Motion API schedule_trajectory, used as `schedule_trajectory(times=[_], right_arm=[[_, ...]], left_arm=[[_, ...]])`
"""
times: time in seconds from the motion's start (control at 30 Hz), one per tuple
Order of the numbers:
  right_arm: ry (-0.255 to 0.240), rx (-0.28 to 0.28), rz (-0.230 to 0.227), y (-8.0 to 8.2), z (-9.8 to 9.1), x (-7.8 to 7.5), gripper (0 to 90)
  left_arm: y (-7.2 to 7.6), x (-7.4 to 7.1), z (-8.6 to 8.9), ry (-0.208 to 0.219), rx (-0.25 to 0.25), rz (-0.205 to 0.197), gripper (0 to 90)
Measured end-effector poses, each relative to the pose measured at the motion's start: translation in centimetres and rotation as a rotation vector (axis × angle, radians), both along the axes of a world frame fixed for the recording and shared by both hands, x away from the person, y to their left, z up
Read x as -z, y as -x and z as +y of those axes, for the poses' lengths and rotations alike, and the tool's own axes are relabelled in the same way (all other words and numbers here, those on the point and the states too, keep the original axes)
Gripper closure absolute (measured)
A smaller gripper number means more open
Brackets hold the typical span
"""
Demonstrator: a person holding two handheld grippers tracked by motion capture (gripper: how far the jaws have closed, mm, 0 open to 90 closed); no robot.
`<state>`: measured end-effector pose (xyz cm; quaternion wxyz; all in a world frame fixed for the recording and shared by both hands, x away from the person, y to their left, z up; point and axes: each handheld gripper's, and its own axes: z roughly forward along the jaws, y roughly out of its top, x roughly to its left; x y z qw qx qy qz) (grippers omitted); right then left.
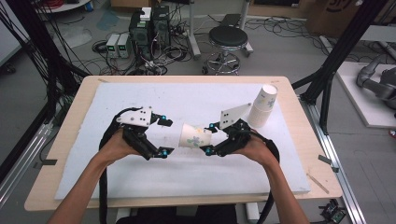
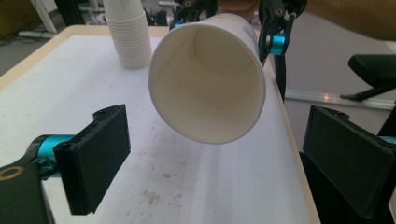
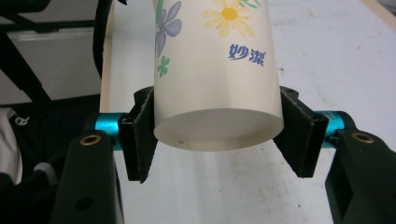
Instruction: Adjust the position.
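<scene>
1. Cup (image 1: 194, 136) held off the table, lying sideways, left of the stack (image 1: 263, 106) and well apart from it; mouth faces the left gripper (image 1: 166, 135).
2. Right gripper (image 3: 218, 135) clenched on the cup near its base, one pad on each side.
3. Left gripper released, jaws spread wide, just short of the cup's rim, no contact.
4. Step in hand, as judged: hand-over of the cup from right to left.
5. Next move calls for the left jaws to straddle the rim squarely and close gently; thin wall, likely to crush.
</scene>
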<state>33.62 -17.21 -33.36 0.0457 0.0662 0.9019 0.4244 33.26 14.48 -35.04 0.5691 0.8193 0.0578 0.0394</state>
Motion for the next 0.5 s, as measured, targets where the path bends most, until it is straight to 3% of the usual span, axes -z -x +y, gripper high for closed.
schedule_trajectory(times=[0.1,0.23,0.5], right_arm=[[-0.054,0.005,0.009,0.1,-0.5,0.4,37.3],[-0.119,0.004,0.017,0.2,-0.9,1.0,37.2],[-0.209,-0.006,0.025,0.4,-1.2,2.3,37.3]], left_arm=[[0.2,0.5,0.4,0.025,-0.016,-0.005,7.6],[0.5,1.1,0.8,0.088,-0.030,-0.001,7.6],[0.8,2.5,0.9,0.144,-0.040,0.012,7.6]])
